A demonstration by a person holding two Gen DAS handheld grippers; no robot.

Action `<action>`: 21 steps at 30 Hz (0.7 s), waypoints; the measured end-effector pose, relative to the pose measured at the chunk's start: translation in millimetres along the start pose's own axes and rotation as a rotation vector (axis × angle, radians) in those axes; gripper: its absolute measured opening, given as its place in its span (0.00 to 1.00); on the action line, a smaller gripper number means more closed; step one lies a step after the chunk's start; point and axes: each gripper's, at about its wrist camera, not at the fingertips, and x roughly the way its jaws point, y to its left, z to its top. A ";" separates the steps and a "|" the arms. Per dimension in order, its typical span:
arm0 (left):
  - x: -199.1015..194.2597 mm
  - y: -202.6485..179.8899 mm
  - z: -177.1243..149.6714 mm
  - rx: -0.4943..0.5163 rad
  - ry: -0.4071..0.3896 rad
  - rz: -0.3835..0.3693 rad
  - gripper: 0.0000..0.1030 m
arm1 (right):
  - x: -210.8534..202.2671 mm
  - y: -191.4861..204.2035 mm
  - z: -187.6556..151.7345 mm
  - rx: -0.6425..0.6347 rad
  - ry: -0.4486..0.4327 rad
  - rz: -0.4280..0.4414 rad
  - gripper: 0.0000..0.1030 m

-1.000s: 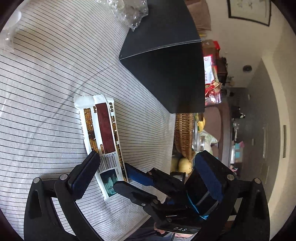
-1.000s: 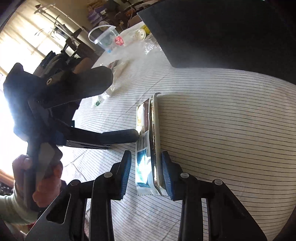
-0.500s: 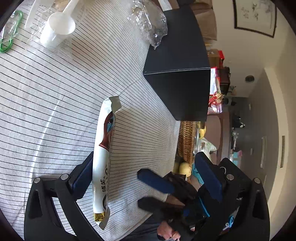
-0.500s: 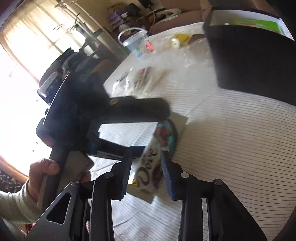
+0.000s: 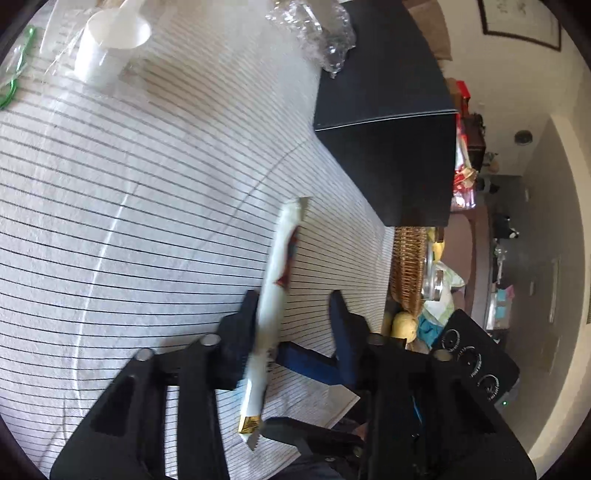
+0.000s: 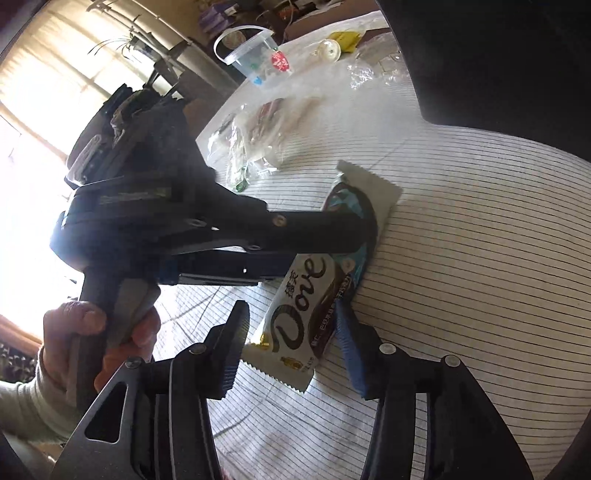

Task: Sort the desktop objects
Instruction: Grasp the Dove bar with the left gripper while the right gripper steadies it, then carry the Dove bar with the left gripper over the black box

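Note:
A white Dove chocolate bar (image 6: pixel 306 295) is held on edge above the striped tablecloth. It also shows edge-on in the left wrist view (image 5: pixel 273 295). My left gripper (image 5: pixel 295 332) is closed partway around the bar, its left pad against the wrapper and a gap at the right pad. In the right wrist view the left gripper (image 6: pixel 354 236) reaches in from the left, its finger across the bar. My right gripper (image 6: pixel 291 350) stands open around the bar's near end, jaws wide apart, right pad close to the wrapper.
A tall black box (image 5: pixel 388 118) stands at the back right of the table. A white scoop (image 5: pixel 110 48) and crumpled clear plastic (image 5: pixel 317 29) lie at the far edge. A clear tub (image 6: pixel 255 51) and plastic bags (image 6: pixel 258 136) lie beyond. A wicker basket (image 5: pixel 406 273) sits off the table's edge.
The bar went from lying flat to standing on edge, lifted. My right gripper has opened its jaws wider. My left gripper has narrowed around the bar.

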 end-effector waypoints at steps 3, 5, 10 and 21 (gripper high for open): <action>4.0 1.3 -0.5 -0.002 -0.002 -0.009 0.14 | 3.4 -2.5 -2.8 -0.005 0.017 -0.011 0.58; 7.1 -1.9 -2.3 0.008 0.002 -0.017 0.12 | 2.9 -4.8 -4.1 0.007 0.015 0.000 0.62; 10.3 -9.4 -5.3 0.017 0.019 -0.105 0.14 | -5.9 -18.7 -6.1 0.097 -0.005 0.061 0.72; 17.1 -33.8 -8.4 0.061 0.022 -0.142 0.12 | -28.4 -20.8 -1.0 0.084 -0.055 0.000 0.57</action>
